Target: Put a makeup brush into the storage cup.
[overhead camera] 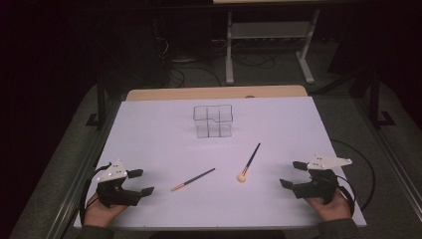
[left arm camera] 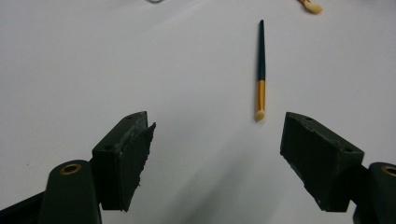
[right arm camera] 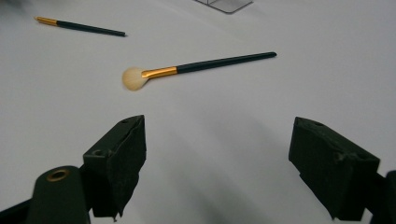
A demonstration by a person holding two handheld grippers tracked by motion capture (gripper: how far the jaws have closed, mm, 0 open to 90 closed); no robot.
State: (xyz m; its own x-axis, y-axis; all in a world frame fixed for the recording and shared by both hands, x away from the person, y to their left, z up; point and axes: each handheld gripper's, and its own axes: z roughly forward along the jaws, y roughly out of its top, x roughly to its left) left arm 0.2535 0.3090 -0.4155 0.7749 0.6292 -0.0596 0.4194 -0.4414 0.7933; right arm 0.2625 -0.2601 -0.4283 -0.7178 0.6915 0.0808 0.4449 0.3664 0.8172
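- Left tongs (overhead camera: 141,182): black, blocky jaws apart, nothing between them, resting at the near left of the white matte worktop (overhead camera: 149,129).
- Right tongs (overhead camera: 292,174): jaws likewise apart and empty, at the near right.
- Thin brush (overhead camera: 193,179): slender dark handle, gold ferrule, small pale tip; lies flat near centre, right of the left tongs.
- Round brush (overhead camera: 249,162): fluffy cream head, dark tapered handle; lies flat, left of the right tongs.
- Clear plastic organiser (overhead camera: 213,120): square compartments, upright at far centre.

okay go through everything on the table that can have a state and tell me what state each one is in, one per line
Left hand-held gripper: open, holding nothing.
Right hand-held gripper: open, holding nothing.
Thin brush: lying flat on the white table, untouched.
Fluffy brush: lying flat, untouched.
Clear organizer: upright, compartments look empty.
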